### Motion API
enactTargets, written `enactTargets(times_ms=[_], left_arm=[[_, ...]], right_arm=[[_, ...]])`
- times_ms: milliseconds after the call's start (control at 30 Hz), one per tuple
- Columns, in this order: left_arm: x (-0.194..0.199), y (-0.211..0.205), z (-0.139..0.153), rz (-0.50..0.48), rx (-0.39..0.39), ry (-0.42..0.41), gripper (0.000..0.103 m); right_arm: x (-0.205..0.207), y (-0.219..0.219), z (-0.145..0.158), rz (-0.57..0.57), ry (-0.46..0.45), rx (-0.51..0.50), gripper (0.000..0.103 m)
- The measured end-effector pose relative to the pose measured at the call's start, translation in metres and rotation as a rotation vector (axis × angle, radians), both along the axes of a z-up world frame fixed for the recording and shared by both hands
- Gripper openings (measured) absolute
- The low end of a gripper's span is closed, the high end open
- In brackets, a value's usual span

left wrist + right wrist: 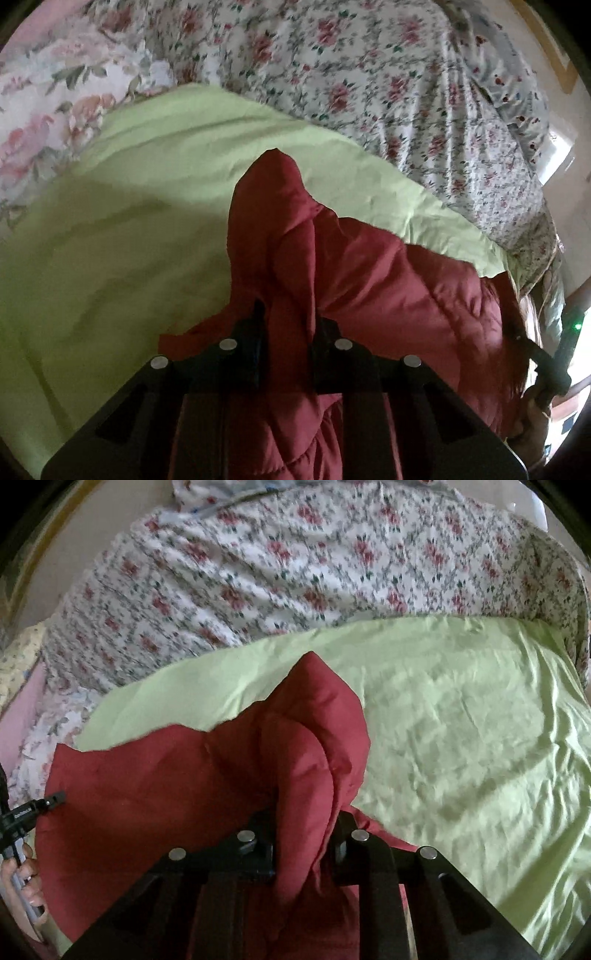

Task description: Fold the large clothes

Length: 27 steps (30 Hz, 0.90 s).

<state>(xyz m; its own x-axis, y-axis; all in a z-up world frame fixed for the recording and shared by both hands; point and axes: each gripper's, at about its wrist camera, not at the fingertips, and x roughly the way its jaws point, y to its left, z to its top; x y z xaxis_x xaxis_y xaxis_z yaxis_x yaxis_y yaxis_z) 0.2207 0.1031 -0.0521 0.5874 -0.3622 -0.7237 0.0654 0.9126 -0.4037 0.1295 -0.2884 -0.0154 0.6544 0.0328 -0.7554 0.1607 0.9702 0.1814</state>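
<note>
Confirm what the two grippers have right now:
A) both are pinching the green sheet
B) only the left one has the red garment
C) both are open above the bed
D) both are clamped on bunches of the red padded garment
D: the left gripper and the right gripper each have a fold of the red padded garment bunched between their fingers, above the green sheet.

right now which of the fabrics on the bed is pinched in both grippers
The dark red quilted garment: bunched folds of it sit between each gripper's fingers. The plain light green sheet and white floral bedspread lie flat, ungripped.
</note>
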Motion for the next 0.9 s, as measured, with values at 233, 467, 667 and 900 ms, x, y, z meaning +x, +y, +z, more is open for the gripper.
enactTargets(times_ms=[233, 467, 667, 900], left_arm=[[0.014, -0.003, -0.015, -0.018, -0.036, 0.03, 0.016], [0.016, 0.002, -0.022, -0.021, -0.08, 0.034, 0.016], [0.016, 0.001, -0.021, -0.018, -0.068, 0.031, 0.017], [0.008, 0.007, -0.016, 0.022, -0.036, 0.033, 0.038]], right_arm=[[0.008, -0.005, -0.021, -0.011, 0.034, 0.032, 0.017], [0.009, -0.01, -0.026, -0.009, 0.035, 0.077, 0.018], [0.011, -0.008, -0.027, -0.017, 0.035, 0.073, 0.018], [0.008, -0.012, -0.026, -0.024, 0.035, 0.1, 0.028]])
